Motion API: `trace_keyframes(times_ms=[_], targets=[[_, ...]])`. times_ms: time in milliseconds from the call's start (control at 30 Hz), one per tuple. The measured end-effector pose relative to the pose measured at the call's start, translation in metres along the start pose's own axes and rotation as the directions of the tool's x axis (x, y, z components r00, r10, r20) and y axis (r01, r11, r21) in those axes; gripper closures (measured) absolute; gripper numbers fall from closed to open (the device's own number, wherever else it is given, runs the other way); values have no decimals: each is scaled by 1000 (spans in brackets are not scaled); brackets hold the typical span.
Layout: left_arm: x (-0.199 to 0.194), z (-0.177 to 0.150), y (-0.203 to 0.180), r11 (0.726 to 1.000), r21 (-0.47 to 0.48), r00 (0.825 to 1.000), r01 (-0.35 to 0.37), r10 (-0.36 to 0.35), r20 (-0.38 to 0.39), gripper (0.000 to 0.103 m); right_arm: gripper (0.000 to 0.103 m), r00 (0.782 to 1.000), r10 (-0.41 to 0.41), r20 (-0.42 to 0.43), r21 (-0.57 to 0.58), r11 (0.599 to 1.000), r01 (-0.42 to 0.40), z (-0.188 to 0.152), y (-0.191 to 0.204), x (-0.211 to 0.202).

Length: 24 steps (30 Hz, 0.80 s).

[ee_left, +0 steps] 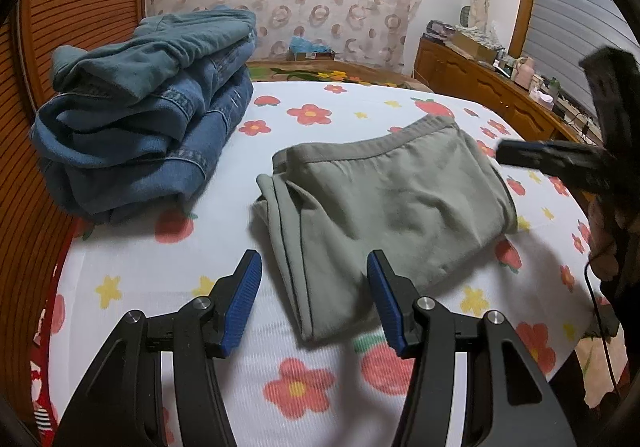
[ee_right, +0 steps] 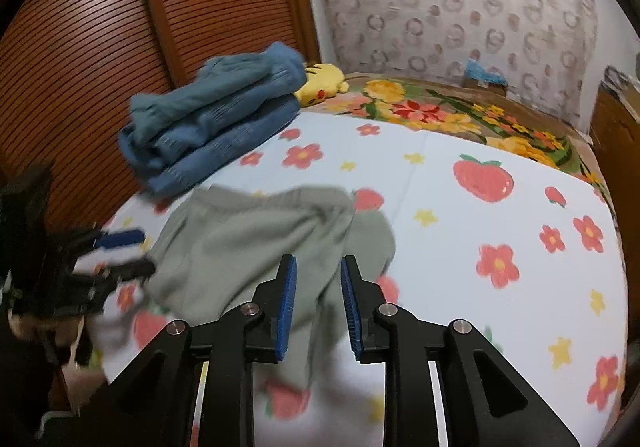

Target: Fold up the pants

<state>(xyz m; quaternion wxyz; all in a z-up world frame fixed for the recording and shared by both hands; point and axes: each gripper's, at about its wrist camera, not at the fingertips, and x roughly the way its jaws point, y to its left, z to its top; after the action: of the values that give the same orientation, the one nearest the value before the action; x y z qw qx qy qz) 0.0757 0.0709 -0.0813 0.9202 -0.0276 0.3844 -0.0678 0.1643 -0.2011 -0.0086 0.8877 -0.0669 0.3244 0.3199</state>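
Note:
Grey-green pants (ee_left: pixel 384 203) lie folded into a compact rectangle on the flowered bed sheet (ee_left: pixel 320 103), waistband at the far side. My left gripper (ee_left: pixel 314 271) is open and empty, hovering just above the near edge of the pants. In the right wrist view the same pants (ee_right: pixel 256 247) lie ahead of my right gripper (ee_right: pixel 318 275), which is open with a narrow gap, empty, above the pants' near edge. The left gripper shows there at the left (ee_right: pixel 124 253); the right gripper shows at the right of the left wrist view (ee_left: pixel 560 159).
A pile of folded blue jeans (ee_left: pixel 140 107) sits at the back left of the bed, also in the right wrist view (ee_right: pixel 208 127). A yellow plush toy (ee_right: pixel 320 83) lies behind it. A wooden slatted wardrobe (ee_right: pixel 100 47) stands left, a cluttered wooden dresser (ee_left: pixel 488 83) right.

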Motion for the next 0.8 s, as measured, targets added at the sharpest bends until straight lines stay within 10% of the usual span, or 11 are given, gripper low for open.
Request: trace_keyframes(times_ms=[700,800], targets=[[14,-11,-5,999,29,999,-19,21,-50,47,68,993,-42,-107,-149,989,26,-43,28,0],[14,-11,-4,999,33,999,-22,23,-48,47,86,995,-24,-102,-158,987,8,-43,29,-1]])
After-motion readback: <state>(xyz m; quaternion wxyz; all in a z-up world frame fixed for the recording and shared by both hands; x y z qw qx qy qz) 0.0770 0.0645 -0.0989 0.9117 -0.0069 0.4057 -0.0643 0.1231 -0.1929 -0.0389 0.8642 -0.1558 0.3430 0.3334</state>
